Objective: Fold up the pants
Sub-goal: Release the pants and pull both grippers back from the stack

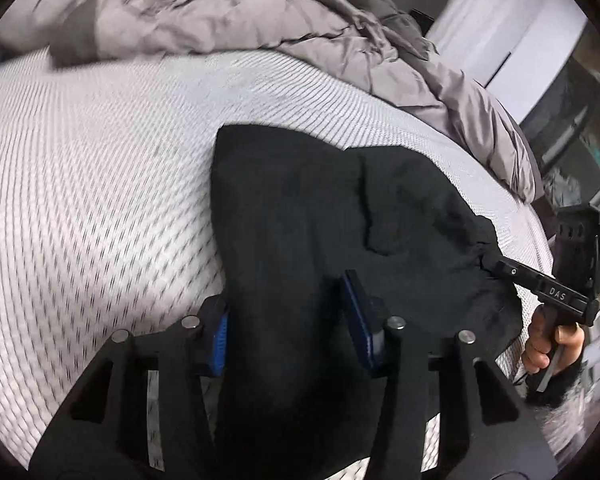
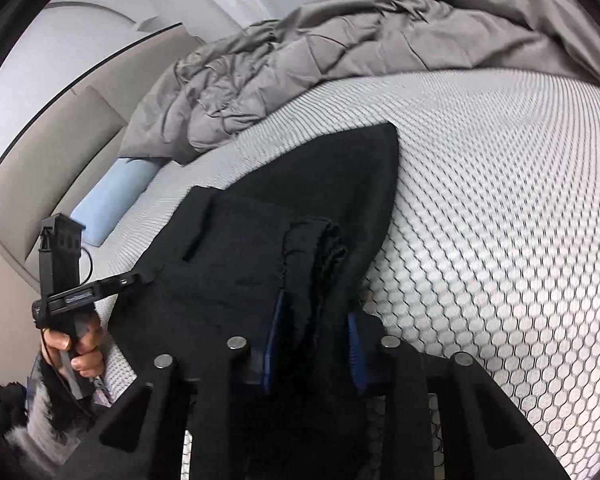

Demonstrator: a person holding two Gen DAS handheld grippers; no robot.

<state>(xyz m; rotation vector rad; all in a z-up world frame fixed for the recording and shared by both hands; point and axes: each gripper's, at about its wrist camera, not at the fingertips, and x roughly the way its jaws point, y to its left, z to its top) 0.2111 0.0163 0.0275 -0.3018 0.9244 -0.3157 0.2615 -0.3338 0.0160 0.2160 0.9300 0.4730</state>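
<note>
Pants (image 1: 320, 216) folded, long axis running away across mattress (image 1: 100, 160).

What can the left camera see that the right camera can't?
Only the left wrist view shows the right gripper from outside, at the edge of the pants, and dark furniture past the bed. Only the right wrist view shows the left gripper from outside and a blue pillow. Both show the black pants, grey duvet and white mattress.

My black pants (image 1: 300, 208) run under my left gripper (image 1: 290, 320) and off the bottom edge, so their near end is hidden. Beyond the pants, the grey comforter (image 1: 220, 12) blurs and is cut off.
</note>
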